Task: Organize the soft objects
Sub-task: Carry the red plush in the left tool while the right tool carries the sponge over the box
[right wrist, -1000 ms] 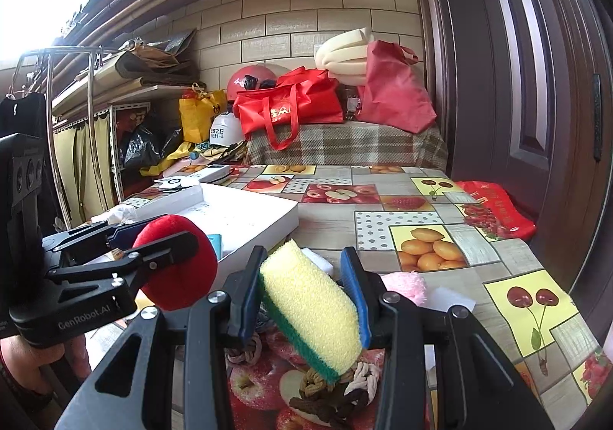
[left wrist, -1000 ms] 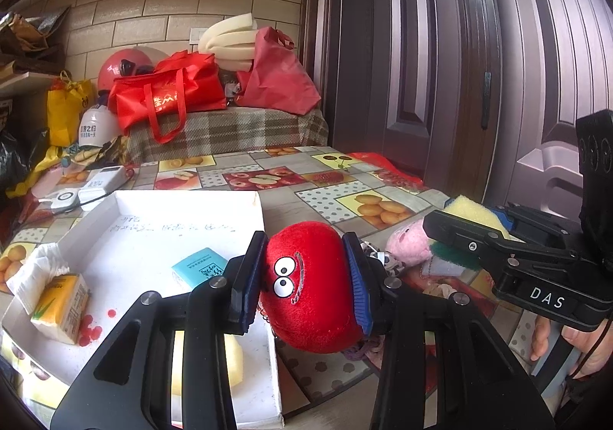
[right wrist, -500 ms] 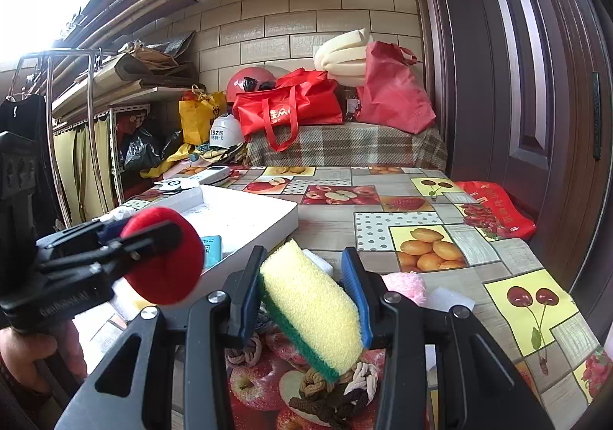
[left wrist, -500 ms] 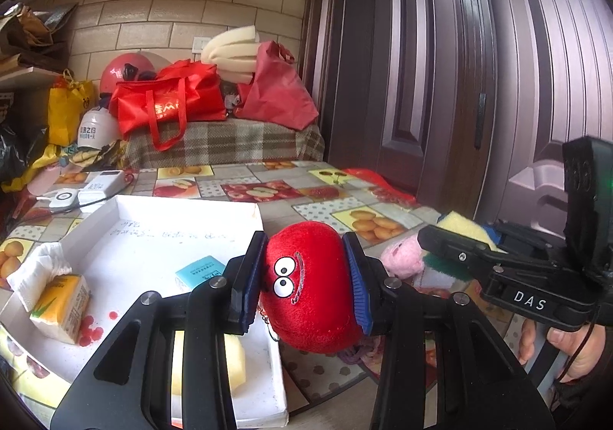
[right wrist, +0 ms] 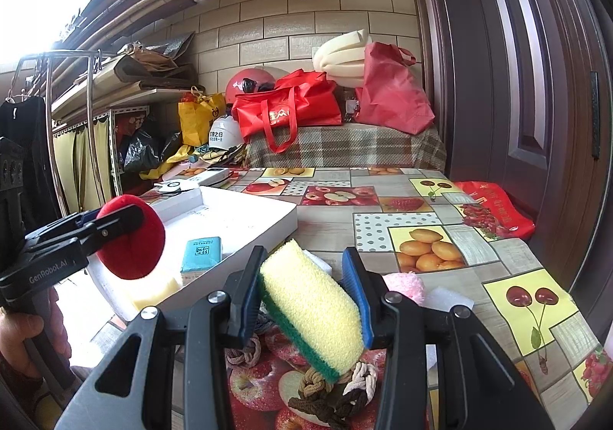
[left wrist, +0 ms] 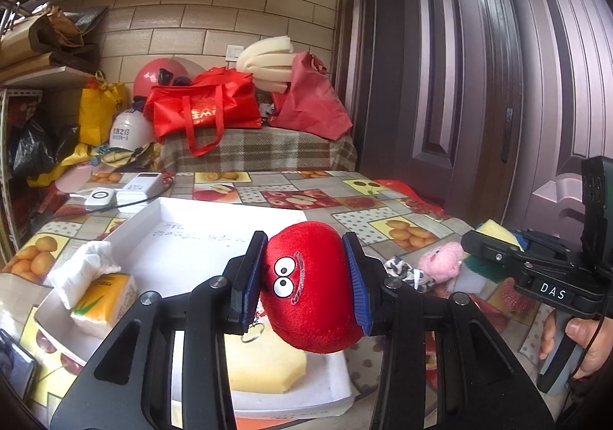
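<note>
Fruit-patterned oilcloth covers your table [right wrist: 387, 217], with a brick wall and heaped red bags behind it. Your left gripper [left wrist: 304, 278] pinches the red plush toy [left wrist: 310, 284] between its blue pads, holding it above the near end of the white tray [left wrist: 214, 223]. A yellow sponge piece [left wrist: 264, 368] lies in the tray beneath it, a tissue pack [left wrist: 101, 294] to its left. Your right gripper [right wrist: 312, 294] is clamped on the yellow-and-green sponge [right wrist: 312, 305], tilted above knotted hair ties [right wrist: 333, 391] on the table, with a pink plush [right wrist: 404, 284] just beyond.
</note>
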Motion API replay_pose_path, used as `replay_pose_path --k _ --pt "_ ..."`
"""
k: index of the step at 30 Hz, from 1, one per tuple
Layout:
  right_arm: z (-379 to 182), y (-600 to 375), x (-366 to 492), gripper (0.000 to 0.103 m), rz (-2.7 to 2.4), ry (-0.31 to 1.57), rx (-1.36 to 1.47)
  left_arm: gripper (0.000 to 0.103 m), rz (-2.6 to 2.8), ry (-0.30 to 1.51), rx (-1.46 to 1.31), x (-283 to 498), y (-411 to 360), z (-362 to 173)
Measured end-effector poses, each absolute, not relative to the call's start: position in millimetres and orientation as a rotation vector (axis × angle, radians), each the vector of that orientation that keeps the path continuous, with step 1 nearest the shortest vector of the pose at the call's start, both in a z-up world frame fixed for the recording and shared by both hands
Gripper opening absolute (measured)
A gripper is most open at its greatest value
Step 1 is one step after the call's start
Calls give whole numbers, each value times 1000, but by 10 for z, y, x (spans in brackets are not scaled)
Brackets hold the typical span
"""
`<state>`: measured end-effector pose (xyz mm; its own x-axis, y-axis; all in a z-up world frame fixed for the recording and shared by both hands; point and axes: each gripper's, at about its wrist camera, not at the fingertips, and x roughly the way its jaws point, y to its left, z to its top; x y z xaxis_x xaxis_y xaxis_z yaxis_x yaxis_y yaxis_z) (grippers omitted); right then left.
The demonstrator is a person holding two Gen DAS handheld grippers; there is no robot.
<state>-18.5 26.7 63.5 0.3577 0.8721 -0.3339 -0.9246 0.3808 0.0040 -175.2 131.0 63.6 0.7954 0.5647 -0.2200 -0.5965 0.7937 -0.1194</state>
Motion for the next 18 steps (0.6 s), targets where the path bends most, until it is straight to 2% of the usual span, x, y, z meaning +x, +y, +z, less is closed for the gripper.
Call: replay_pose_path --k 18 --pt "565 723 -507 41 1283 340 -263 39 728 200 -206 -1958 1626 565"
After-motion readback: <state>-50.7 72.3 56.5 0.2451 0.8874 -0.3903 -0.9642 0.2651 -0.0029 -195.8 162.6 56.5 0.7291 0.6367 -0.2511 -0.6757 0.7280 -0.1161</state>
